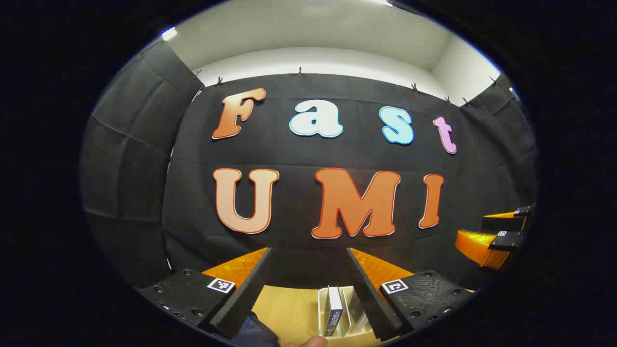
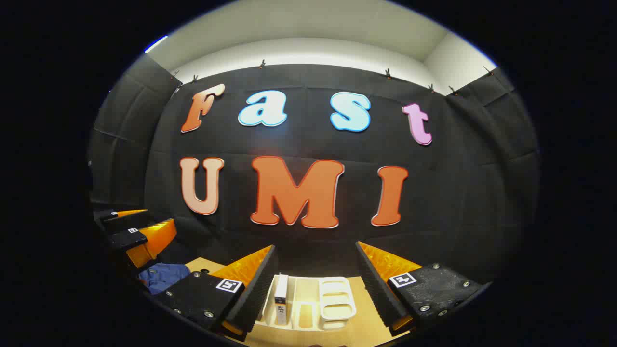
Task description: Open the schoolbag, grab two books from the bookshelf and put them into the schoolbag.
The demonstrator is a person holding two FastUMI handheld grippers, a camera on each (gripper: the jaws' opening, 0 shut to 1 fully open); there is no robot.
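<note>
Black cloth wall (image 1: 144, 144) hangs across the back and folds round both sides of the booth, clipped along its top edge. Above it runs a pale wall and ceiling (image 1: 313, 33), brightly lit. Below lies a light wooden surface (image 2: 366, 318).

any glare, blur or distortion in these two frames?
Left gripper view: strong fisheye bowing, sharp centre, bright ceiling lamp top left; the book sits low, dim. Right gripper view: same bowing, faint haze mid-wall; white bookshelf evenly lit, blue schoolbag in shadow at the dark edge.
</note>
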